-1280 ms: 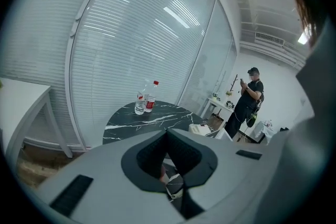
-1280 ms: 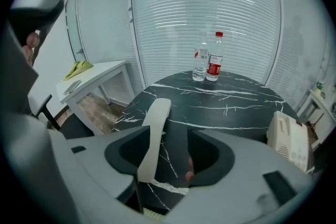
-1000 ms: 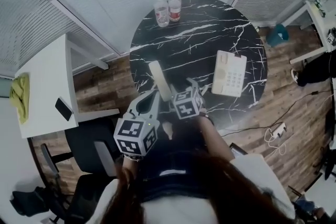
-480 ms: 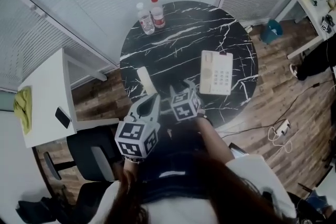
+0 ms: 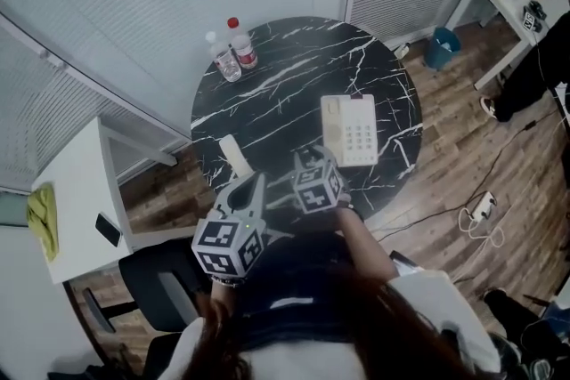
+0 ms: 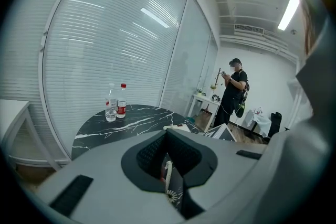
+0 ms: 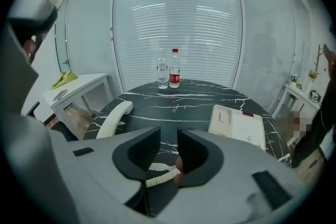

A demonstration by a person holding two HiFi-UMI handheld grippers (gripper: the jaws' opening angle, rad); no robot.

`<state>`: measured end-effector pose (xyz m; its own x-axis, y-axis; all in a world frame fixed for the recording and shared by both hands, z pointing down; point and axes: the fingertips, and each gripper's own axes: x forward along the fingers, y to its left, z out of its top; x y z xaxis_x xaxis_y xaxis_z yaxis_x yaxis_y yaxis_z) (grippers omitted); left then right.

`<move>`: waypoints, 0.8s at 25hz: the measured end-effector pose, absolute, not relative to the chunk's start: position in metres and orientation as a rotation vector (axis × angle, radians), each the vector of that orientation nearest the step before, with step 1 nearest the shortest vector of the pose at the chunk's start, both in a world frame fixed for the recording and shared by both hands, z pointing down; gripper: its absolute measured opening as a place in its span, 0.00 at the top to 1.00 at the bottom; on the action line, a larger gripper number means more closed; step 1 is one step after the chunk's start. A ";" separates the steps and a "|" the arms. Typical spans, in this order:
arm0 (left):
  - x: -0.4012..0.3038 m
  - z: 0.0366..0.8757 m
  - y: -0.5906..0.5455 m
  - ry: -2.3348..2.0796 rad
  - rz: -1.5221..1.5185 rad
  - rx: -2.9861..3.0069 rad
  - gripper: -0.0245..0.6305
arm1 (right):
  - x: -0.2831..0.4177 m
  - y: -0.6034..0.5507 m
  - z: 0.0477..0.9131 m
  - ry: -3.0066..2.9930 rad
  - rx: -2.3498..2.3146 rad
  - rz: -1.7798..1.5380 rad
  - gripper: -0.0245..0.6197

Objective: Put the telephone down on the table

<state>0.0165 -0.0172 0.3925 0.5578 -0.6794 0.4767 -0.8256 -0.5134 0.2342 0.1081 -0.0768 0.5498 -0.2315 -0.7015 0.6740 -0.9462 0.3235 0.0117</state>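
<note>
The cream telephone base (image 5: 349, 131) sits on the right side of the round black marble table (image 5: 294, 76). Its handset (image 5: 236, 157) lies flat on the table's near left and shows again as the handset (image 7: 114, 118) in the right gripper view. A coiled cord (image 7: 157, 178) runs below the right jaws. My left gripper (image 5: 256, 182) hovers just near of the handset, its jaws together and empty. My right gripper (image 5: 309, 157) is over the near table edge, beside the base (image 7: 239, 126). Its jaws are closing with nothing between them.
Two water bottles (image 5: 232, 49) stand at the table's far left. A white side desk (image 5: 76, 191) with a yellow cloth (image 5: 42, 209) is at the left, and a dark chair (image 5: 156, 280) is by my left side. A person (image 6: 233, 92) stands at the far right by another desk.
The view has drawn back and both grippers sit slightly nearer to me, away from the handset. The right jaws have narrowed. The handset and base lie still on the table.
</note>
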 end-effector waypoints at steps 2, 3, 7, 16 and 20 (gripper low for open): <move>0.017 0.392 -0.015 -1.214 0.440 2.365 0.96 | 0.114 -0.072 0.550 -2.001 1.465 0.548 0.84; 0.017 0.391 -0.013 -1.212 0.435 2.369 0.96 | 0.117 -0.070 0.549 -1.997 1.474 0.547 0.84; 0.018 0.391 -0.002 -1.202 0.428 2.377 0.96 | 0.122 -0.058 0.544 -1.990 1.500 0.537 0.85; 0.010 0.397 0.038 -1.215 0.395 2.349 0.96 | 0.131 -0.021 0.542 -1.970 1.535 0.531 0.85; 0.005 0.401 0.056 -1.241 0.372 2.329 0.96 | 0.136 -0.001 0.541 -1.972 1.546 0.521 0.86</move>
